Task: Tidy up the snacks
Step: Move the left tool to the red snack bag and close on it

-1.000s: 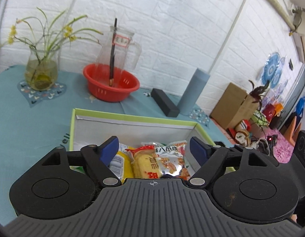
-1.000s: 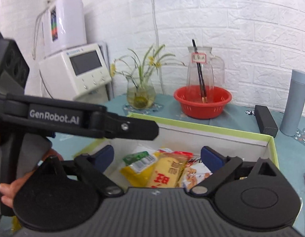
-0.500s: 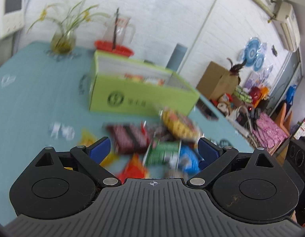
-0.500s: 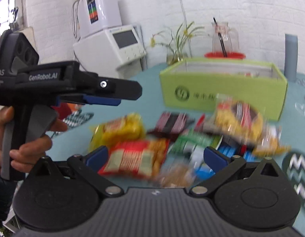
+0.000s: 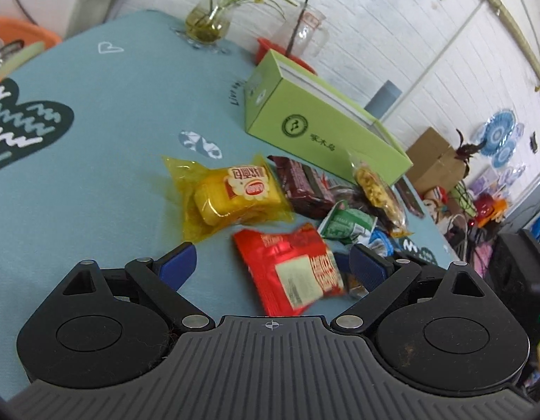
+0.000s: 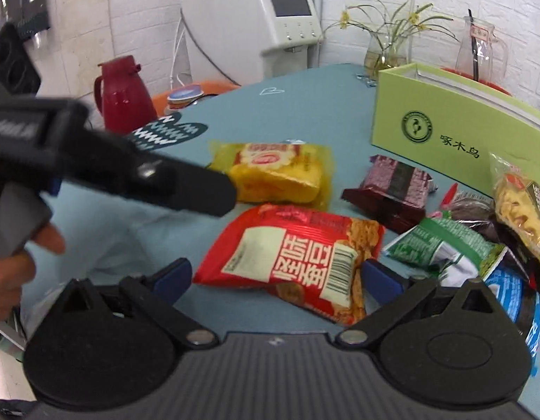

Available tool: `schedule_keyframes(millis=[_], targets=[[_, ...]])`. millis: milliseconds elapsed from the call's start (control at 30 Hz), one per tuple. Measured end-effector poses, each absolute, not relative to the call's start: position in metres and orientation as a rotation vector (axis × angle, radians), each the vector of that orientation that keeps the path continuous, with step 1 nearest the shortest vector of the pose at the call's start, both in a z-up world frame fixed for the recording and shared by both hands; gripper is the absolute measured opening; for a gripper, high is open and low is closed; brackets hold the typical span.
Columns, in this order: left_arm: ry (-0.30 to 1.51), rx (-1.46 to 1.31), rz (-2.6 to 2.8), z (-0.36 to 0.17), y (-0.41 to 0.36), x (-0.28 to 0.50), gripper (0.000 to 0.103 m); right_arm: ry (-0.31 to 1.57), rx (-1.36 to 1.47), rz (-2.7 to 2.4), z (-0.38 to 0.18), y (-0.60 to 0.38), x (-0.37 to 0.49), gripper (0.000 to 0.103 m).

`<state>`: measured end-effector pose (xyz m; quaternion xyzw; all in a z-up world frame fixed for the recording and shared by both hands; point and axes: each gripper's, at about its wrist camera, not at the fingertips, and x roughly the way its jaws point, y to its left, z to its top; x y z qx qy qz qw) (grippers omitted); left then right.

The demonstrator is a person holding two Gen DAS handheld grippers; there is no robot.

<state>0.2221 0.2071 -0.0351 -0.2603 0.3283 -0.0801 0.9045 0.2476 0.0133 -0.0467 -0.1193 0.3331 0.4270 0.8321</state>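
Several snack packs lie loose on the teal tablecloth in front of a green box (image 5: 326, 129) (image 6: 455, 129). A red pack (image 5: 294, 269) (image 6: 294, 255) lies nearest, between the open fingers of both grippers. Beyond it lie a yellow cake pack (image 5: 231, 196) (image 6: 273, 171), a dark red pack (image 5: 301, 185) (image 6: 396, 185), a green pack (image 5: 347, 224) (image 6: 441, 245) and a clear bag of yellow snacks (image 5: 375, 189) (image 6: 522, 206). My left gripper (image 5: 273, 262) is open and empty, low over the red pack. My right gripper (image 6: 277, 276) is open and empty too.
A flower vase (image 5: 207, 24), a glass jug in a red bowl (image 5: 301, 38) and a grey cylinder (image 5: 382, 99) stand behind the box. In the right wrist view, a red thermos (image 6: 124, 94) and a white appliance (image 6: 256, 24) stand left. The left gripper's body (image 6: 112, 164) crosses that view.
Both grippers have pulled back from over the box and come down low over the loose packs. The red pack now lies between the fingers of each. Both stay open.
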Motion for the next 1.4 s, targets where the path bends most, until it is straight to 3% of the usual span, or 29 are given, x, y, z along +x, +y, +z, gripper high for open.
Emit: schedule_keyframes(millis=[200,300,633,700,833,1233,1267,1300,1333,1400], targets=[[0.682,-0.556,-0.153,-0.039,0.213,0.222,0.084,0.715,-0.192,1.108,-0.032,0.006,0.194,0.103],[0.669,-0.574,-0.118,-0.037,0.221,0.213,0.084,0.642,-0.260,1.056,-0.025,0.011,0.205,0.103],[0.749,-0.723,-0.036,-0.037,0.235,0.151,0.083,0.695,-0.334,1.100,-0.052,0.034,0.228,0.103],[0.759,-0.715,-0.082,-0.040,0.227,0.156,0.076,0.699,-0.318,1.107,-0.051,0.027,0.219,0.103],[0.782,-0.649,-0.134,-0.044,0.205,0.182,0.074,0.714,-0.265,1.087,-0.054,0.008,0.202,0.102],[0.775,-0.532,-0.080,-0.043,0.196,0.194,0.080,0.697,-0.171,0.956,-0.058,0.028,0.207,0.102],[0.766,-0.519,-0.083,-0.043,0.197,0.193,0.076,0.689,-0.190,0.957,-0.058,0.029,0.203,0.100],[0.765,-0.496,-0.082,-0.043,0.195,0.193,0.055,0.680,-0.200,0.970,-0.057,0.028,0.201,0.094],[0.777,-0.467,-0.104,-0.044,0.192,0.196,0.040,0.665,-0.221,0.972,-0.055,0.028,0.199,0.079],[0.780,-0.476,-0.144,-0.044,0.190,0.199,0.036,0.678,-0.211,0.973,-0.051,0.026,0.204,0.078]])
